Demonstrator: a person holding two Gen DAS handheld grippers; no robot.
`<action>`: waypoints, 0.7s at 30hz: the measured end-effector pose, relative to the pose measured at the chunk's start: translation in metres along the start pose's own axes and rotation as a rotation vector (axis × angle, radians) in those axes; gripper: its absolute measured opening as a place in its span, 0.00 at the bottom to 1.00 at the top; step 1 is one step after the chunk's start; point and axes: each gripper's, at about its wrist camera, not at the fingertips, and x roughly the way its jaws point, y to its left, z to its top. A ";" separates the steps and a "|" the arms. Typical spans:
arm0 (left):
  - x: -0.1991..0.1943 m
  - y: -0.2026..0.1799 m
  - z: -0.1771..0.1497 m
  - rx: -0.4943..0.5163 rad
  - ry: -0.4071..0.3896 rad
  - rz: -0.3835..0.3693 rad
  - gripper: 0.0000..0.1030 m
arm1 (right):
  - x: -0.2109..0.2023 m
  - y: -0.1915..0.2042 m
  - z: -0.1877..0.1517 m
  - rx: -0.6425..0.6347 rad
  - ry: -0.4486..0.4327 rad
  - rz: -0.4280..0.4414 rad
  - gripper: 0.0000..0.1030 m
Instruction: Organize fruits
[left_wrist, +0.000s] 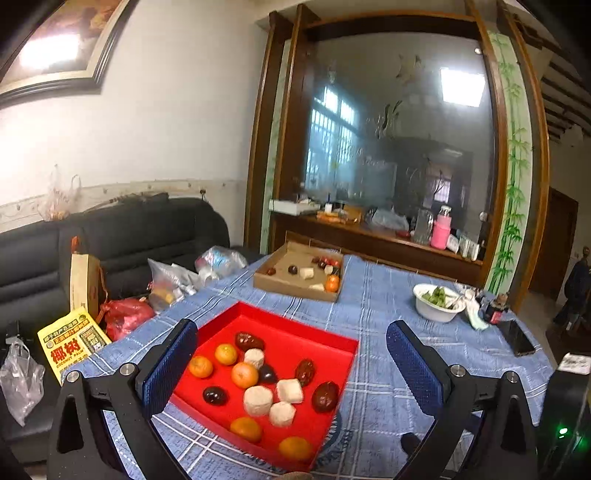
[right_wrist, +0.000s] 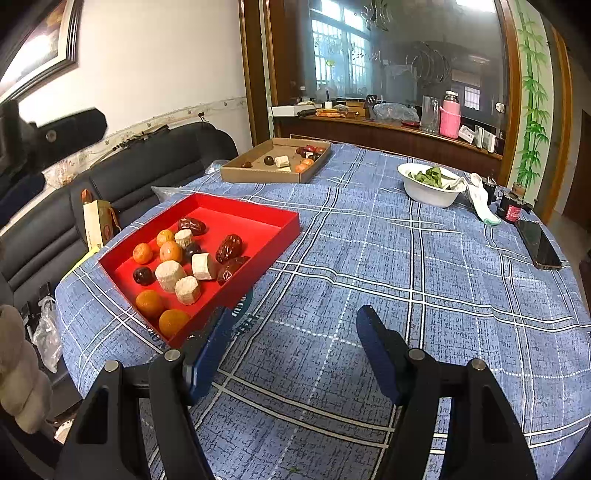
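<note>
A red tray (left_wrist: 325, 334) (right_wrist: 255, 214) on the blue plaid tablecloth holds several oranges (left_wrist: 244, 374), dark red dates (left_wrist: 250, 341), dark plums (left_wrist: 214, 395) and white round pieces (left_wrist: 258, 400). A brown cardboard tray (left_wrist: 284, 286) (right_wrist: 255, 175) farther back holds a few more fruits. My left gripper (left_wrist: 291, 363) is open and empty, hovering above the red tray. My right gripper (right_wrist: 293, 338) is open and empty over bare cloth, to the right of the red tray's near corner.
A white bowl (left_wrist: 436, 306) (right_wrist: 430, 186) with greens, a white cloth (right_wrist: 480, 203), a small dark jar (right_wrist: 511, 210) and a phone (right_wrist: 539, 245) sit at the table's right. A black sofa (left_wrist: 110, 236) with bags lies left of the table. A sideboard with a pink bottle (left_wrist: 441, 230) stands behind.
</note>
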 end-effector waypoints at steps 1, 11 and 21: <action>0.003 0.001 -0.001 0.007 0.013 0.003 1.00 | 0.001 0.001 0.000 -0.002 0.003 -0.003 0.67; 0.026 0.011 -0.015 -0.014 0.119 -0.004 1.00 | 0.012 0.016 -0.001 -0.037 0.032 -0.008 0.67; 0.041 0.014 -0.021 -0.021 0.152 -0.006 1.00 | 0.026 0.020 0.002 -0.060 0.067 -0.027 0.68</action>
